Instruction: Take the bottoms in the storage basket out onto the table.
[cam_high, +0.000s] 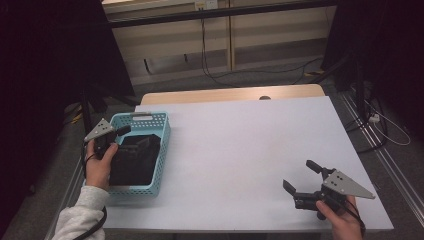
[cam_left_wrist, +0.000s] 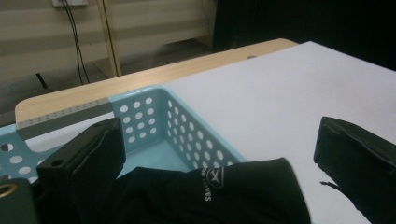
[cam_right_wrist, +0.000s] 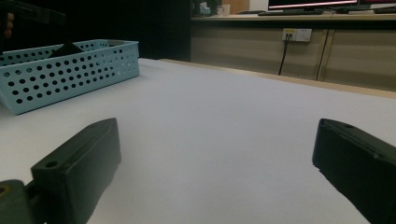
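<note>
Left gripper (cam_high: 121, 134): sitting over the left edge of the table, right above the basket. Jaws spread wide, nothing pinched between them. In the left gripper view the dark cloth lies low between the two jaws, but I can't tell if either one actually touches it.

Basket (cam_high: 163, 150): light blue plastic with holes all over the walls, parked at the table's left edge, closer to the near side. Grey handle strip on its far rim.

Black garment (cam_high: 134, 160): folded-ish dark cloth inside the basket, taking up most of it. There's a small white logo with lettering on it (cam_left_wrist: 208, 179); too small to read properly.

Table (cam_high: 240, 150): white top, the wide middle stretch between the two grippers is bare.

Right gripper (cam_high: 301, 176): down by the near right corner, well apart from the basket, jaws wide apart and holding nothing, hovering low over the white surface.
</note>
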